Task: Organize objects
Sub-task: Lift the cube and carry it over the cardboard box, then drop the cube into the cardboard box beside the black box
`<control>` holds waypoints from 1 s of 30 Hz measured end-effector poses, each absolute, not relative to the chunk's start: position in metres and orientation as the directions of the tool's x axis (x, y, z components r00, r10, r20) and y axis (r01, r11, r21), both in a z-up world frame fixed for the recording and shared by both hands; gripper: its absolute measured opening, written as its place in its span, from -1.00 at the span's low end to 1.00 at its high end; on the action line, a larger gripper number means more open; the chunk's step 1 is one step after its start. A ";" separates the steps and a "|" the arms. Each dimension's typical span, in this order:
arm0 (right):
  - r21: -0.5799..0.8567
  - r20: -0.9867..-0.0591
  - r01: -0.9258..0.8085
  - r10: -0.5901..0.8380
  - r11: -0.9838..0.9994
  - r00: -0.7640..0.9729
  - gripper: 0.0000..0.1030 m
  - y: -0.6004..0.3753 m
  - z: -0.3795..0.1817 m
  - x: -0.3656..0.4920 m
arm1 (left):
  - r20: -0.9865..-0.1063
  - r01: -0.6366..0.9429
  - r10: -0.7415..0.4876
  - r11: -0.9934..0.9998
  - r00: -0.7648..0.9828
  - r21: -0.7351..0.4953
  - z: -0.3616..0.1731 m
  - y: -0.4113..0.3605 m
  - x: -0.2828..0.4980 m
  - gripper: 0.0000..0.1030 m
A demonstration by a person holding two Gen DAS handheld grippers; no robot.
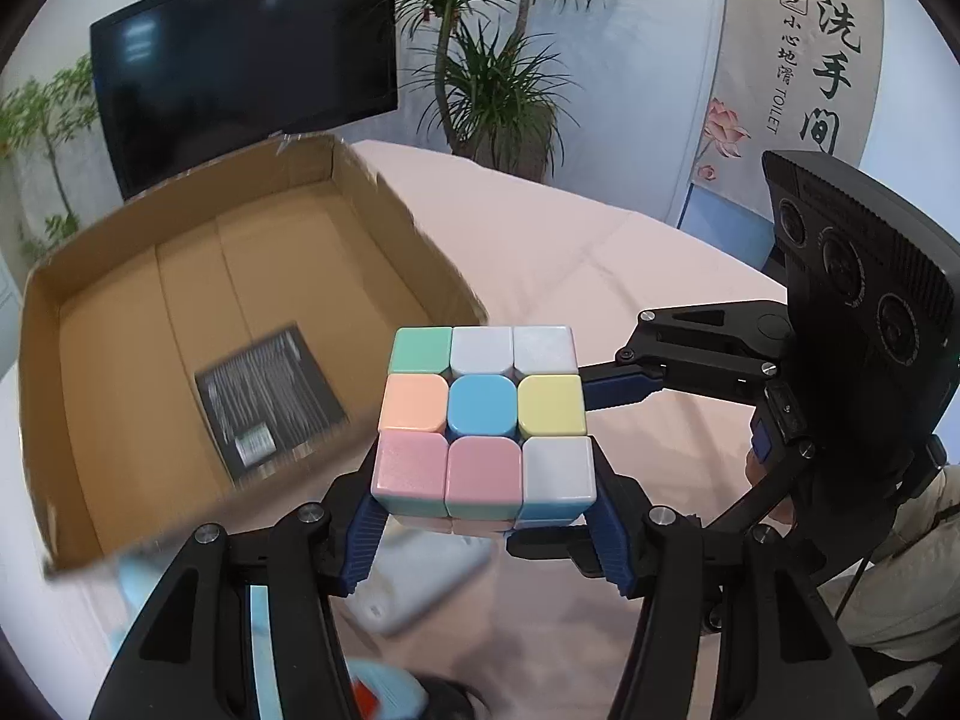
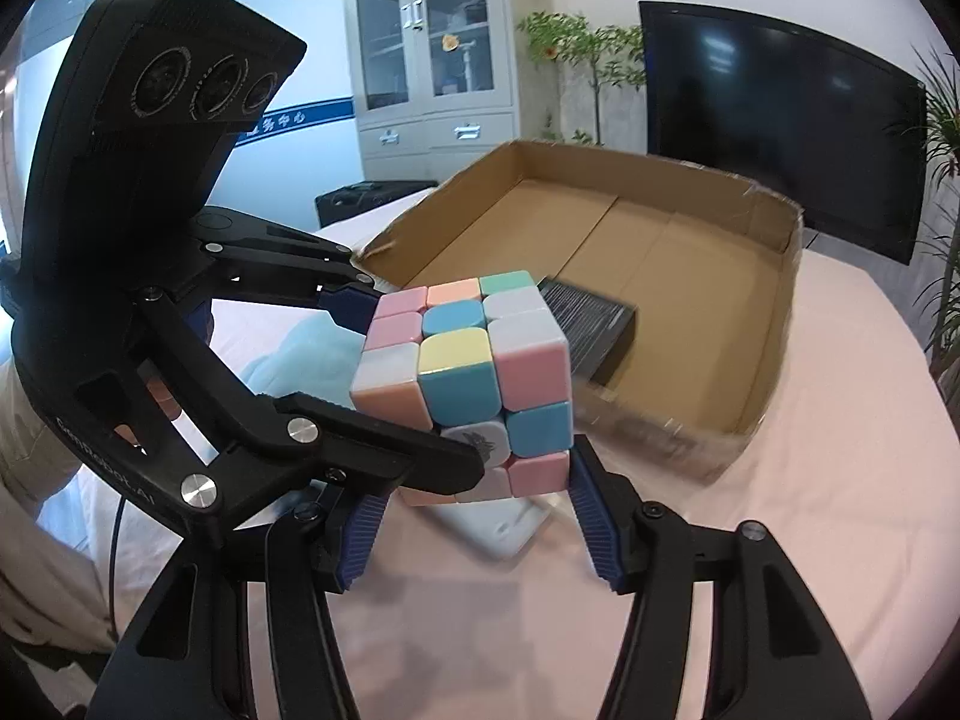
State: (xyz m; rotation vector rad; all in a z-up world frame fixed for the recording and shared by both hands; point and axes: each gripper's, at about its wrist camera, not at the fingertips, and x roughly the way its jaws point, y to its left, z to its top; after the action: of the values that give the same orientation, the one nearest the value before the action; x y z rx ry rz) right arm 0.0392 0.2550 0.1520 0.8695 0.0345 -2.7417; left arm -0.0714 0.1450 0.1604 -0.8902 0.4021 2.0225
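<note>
A pastel puzzle cube (image 1: pixel 483 420) is held in the air above the pink table, to the right of the open cardboard box (image 1: pixel 396 222). My left gripper (image 1: pixel 486 516) is shut on the cube, its blue pads against the lower sides. The cube also shows in the right wrist view (image 2: pixel 465 378), with the left gripper's fingers (image 2: pixel 384 450) clamped on it. My right gripper (image 2: pixel 474 516) is open, its fingertips spread just below and either side of the cube, not pressing it. The right gripper also shows in the left wrist view (image 1: pixel 624 390), beside the cube.
The box (image 2: pixel 774 300) holds a flat black packet (image 1: pixel 270 402). A white flat device (image 2: pixel 498 528) lies on the pink tablecloth (image 2: pixel 780 540) under the cube. A light blue cloth (image 2: pixel 300 354) lies to the left. A TV, plants and a cabinet stand behind.
</note>
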 end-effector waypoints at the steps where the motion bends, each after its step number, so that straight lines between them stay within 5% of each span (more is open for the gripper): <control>1: 0.058 -0.567 0.254 -0.241 -0.965 -0.787 0.08 0.259 0.154 0.034 | -0.719 -0.821 0.590 -0.568 -0.368 -0.046 0.164 0.148 -0.079 0.12; 12: 0.055 -0.561 0.192 -0.189 -0.980 -0.806 0.07 0.305 0.165 -0.028 | -0.730 -0.845 0.592 -0.533 -0.342 -0.037 0.170 0.190 -0.157 0.12; 30: 0.083 -0.682 0.109 -0.136 -0.991 -0.719 0.08 0.343 0.106 -0.092 | -0.805 -0.815 0.543 -0.563 -0.240 -0.136 0.087 0.229 -0.235 0.14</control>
State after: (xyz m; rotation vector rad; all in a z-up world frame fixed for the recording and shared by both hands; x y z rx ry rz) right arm -0.0918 0.3433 0.1061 1.1129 -0.0555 -2.7955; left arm -0.2351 0.2286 0.0866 -1.0721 0.3920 1.9161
